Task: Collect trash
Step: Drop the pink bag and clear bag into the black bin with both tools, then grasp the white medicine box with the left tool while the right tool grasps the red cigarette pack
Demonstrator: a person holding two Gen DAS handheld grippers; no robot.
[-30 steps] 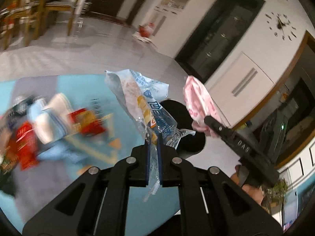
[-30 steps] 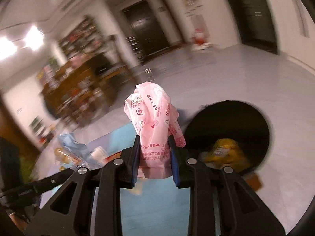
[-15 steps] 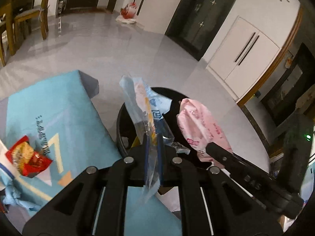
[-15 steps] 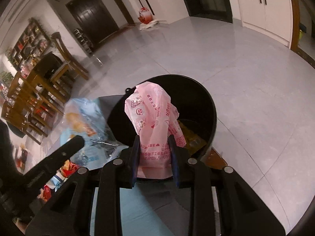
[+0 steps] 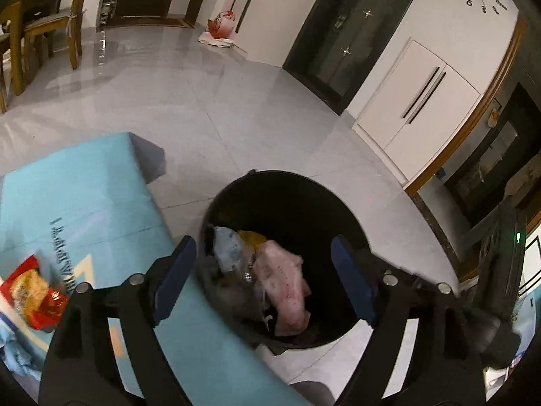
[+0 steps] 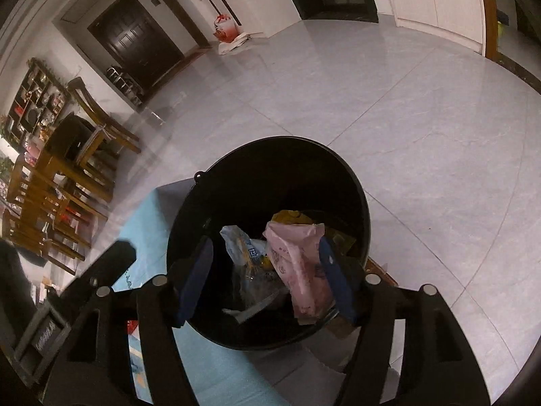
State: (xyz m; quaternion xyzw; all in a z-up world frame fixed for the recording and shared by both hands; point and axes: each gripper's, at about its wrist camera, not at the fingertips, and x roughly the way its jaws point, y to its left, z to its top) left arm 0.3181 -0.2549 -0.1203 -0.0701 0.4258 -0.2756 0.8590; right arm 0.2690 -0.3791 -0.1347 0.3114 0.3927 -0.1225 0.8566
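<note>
the left gripper (image 5: 262, 279) hangs over the black trash bin (image 5: 351, 216), its jaws opening wide with nothing pressed between them. the right gripper (image 6: 265, 279) hangs over the same bin (image 6: 358, 186), its jaws also opening; the pink plastic bag (image 6: 301, 267) lies against the right-hand blue pad in the right wrist view, but the other pad stands clear of it, so it is judged released, not gripped.

inside the bin, the pink plastic bag (image 5: 287, 287) lies beside a clear blue-printed wrapper (image 5: 230, 250), with a yellow packet (image 5: 252, 237) partly under both. these items count as collected.

beside the bin, touching or just short of its near wall, the bench carries a light blue cloth (image 5: 84, 196). at its left edge in the left wrist view a red snack packet (image 5: 33, 291) remains, with crumpled blue material (image 5: 13, 345) below it. judgement: the task is part done; at least these pieces are left to fetch.

farther off lie the grey tiled floor (image 5: 203, 101), wooden dining chairs (image 5: 44, 23), a red-and-white bag (image 5: 219, 25) by the far wall, and white cabinet doors (image 5: 416, 111).

limits of view: the bench's left portion is cut off by the frame, so the count of remaining trash cannot be given. the bin's bottom is dark. print on the wrappers is unreadable. no hand is visible.
</note>
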